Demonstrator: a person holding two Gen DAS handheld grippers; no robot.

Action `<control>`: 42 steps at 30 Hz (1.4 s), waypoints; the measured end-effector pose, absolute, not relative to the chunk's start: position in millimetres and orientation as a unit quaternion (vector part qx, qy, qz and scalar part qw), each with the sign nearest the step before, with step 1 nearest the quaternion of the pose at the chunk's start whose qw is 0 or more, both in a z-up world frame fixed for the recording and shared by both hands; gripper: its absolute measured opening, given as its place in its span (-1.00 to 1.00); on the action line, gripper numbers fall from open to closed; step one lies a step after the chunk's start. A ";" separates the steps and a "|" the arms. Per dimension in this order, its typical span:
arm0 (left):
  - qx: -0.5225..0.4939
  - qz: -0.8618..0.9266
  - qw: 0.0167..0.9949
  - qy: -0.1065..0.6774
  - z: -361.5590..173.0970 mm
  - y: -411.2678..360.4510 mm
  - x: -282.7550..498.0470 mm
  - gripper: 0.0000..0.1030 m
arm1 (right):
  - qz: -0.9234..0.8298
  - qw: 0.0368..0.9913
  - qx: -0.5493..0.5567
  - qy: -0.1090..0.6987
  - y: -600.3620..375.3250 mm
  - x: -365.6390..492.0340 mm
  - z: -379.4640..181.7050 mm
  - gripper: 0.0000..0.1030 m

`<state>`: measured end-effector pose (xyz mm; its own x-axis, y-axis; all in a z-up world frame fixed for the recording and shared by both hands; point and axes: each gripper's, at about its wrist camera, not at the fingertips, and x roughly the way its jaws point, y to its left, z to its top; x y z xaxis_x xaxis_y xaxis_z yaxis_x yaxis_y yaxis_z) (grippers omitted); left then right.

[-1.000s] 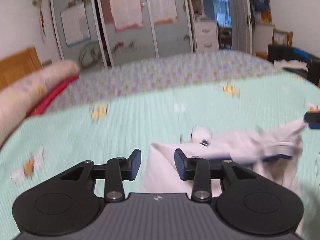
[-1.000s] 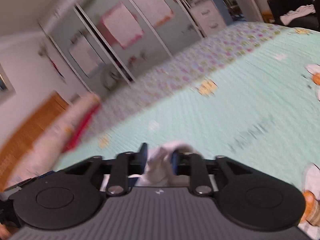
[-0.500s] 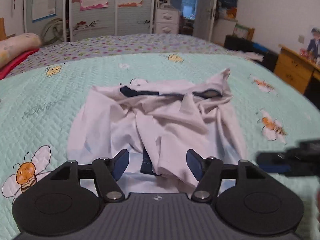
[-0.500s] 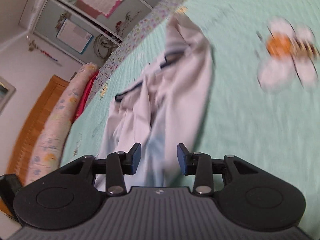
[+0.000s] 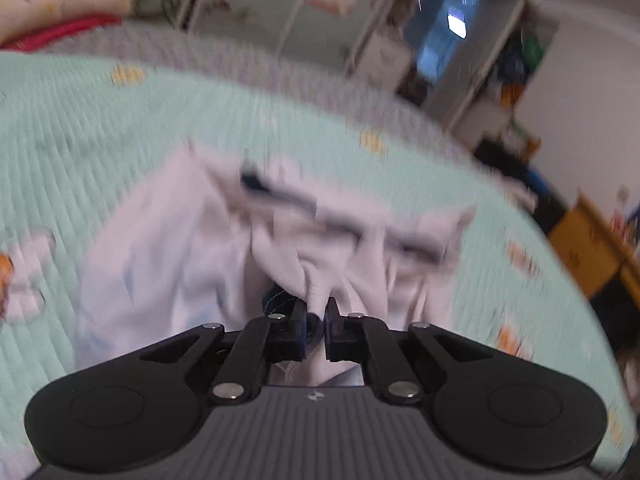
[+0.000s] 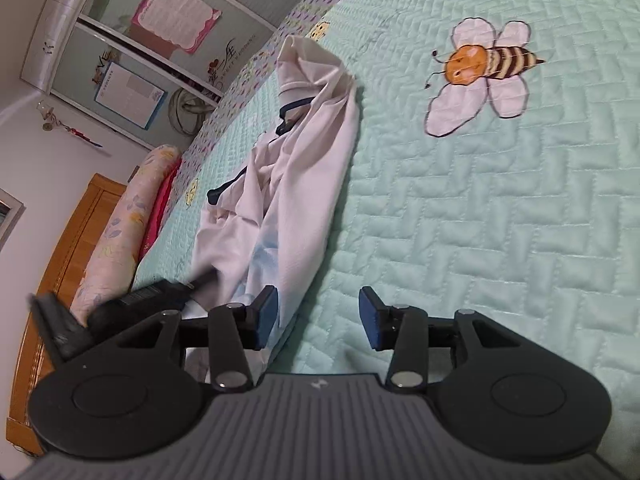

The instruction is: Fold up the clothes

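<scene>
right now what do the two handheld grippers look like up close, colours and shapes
Both match: the left gripper and the right gripper have matte black linkage arms with silver pivot pins, round black discs on either side, a ribbed grey body with a small white logo, and dark blue finger pads.

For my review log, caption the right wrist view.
Open right gripper hovers over the bee-print quilt beside the crumpled white shirt.

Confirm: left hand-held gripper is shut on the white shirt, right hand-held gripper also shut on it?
Half right. The left hand-held gripper is shut on the white shirt. The right hand-held gripper is open and holds nothing, over the quilt beside the shirt's edge, per the right wrist view.
</scene>
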<state>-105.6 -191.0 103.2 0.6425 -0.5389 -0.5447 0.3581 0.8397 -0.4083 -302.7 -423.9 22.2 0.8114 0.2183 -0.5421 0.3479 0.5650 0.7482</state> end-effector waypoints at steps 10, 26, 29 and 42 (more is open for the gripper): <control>-0.175 -0.226 0.917 0.279 168.0 -141.8 -125.0 -0.87 | -0.040 0.820 0.479 0.310 -431.1 -319.0 12.6 -0.11; -0.232 -0.376 0.842 0.310 108.1 -179.9 -197.6 -0.87 | 0.123 0.732 0.579 0.338 -401.4 -216.4 30.9 0.30; -0.246 -0.357 0.844 0.315 100.2 -161.3 -191.6 -0.87 | 0.131 0.713 0.602 0.336 -401.3 -209.9 26.2 0.30; -0.224 -0.370 0.830 0.352 76.6 -165.5 -199.6 -0.86 | 0.162 0.740 0.537 0.371 -360.0 -194.8 41.0 -0.20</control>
